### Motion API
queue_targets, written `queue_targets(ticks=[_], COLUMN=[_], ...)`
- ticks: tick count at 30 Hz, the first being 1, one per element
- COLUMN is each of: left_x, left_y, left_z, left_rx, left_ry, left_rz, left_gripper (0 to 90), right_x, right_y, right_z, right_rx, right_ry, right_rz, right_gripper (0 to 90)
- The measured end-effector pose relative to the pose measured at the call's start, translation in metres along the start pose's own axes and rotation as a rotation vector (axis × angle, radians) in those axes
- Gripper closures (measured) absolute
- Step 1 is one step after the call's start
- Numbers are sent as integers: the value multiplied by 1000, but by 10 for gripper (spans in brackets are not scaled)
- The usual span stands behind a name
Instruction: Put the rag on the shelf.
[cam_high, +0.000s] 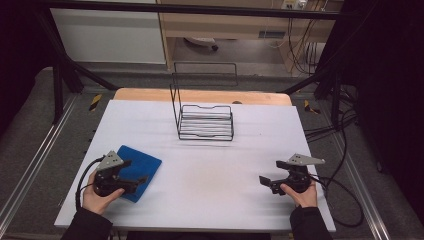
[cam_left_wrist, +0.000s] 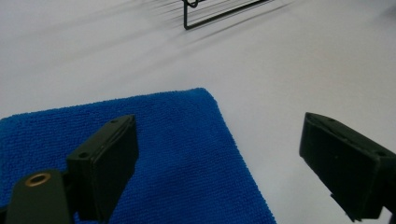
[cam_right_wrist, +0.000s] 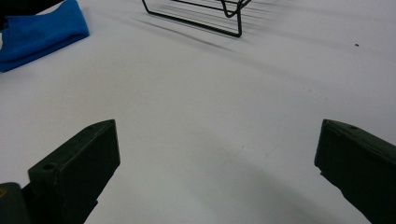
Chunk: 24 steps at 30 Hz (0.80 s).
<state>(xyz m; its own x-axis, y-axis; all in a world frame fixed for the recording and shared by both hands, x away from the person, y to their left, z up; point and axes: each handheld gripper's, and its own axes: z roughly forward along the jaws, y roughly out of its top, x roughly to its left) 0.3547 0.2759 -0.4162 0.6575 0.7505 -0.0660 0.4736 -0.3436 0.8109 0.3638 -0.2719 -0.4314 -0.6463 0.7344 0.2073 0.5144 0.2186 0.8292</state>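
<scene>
A folded blue cloth (cam_high: 137, 170) lies flat on the white table (cam_high: 210, 165) at the front left. My left gripper (cam_high: 134, 172) hovers over it, jaws wide open; in the left gripper view one jaw stands above the blue cloth (cam_left_wrist: 177, 154) and the other over bare table beside its right edge. My right gripper (cam_high: 274, 172) is at the front right, open with nothing between its jaws, above bare table. In the right gripper view the blue cloth (cam_right_wrist: 37, 30) sits far off at the upper left.
A black wire rack (cam_high: 205, 120) stands at the back middle of the table, its tall end frame on the left. The rack's front corner (cam_left_wrist: 205, 14) and base (cam_right_wrist: 196, 16) appear in both gripper views. Cables trail off the table's right side.
</scene>
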Motion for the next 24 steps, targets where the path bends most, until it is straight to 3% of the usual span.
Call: queue_targets(ticks=[10,24], left_x=[-13,-27], left_y=[-3,-12], left_z=[0,0], left_rx=[79,198], left_ry=[-8,-10], left_rz=[27,40], left_gripper=[256,591], right_x=[2,3], right_y=[0,-1], right_z=[3,4], right_rx=[17,28], right_ry=[-1,1], right_rz=[-11,-12], right_gripper=[8,9])
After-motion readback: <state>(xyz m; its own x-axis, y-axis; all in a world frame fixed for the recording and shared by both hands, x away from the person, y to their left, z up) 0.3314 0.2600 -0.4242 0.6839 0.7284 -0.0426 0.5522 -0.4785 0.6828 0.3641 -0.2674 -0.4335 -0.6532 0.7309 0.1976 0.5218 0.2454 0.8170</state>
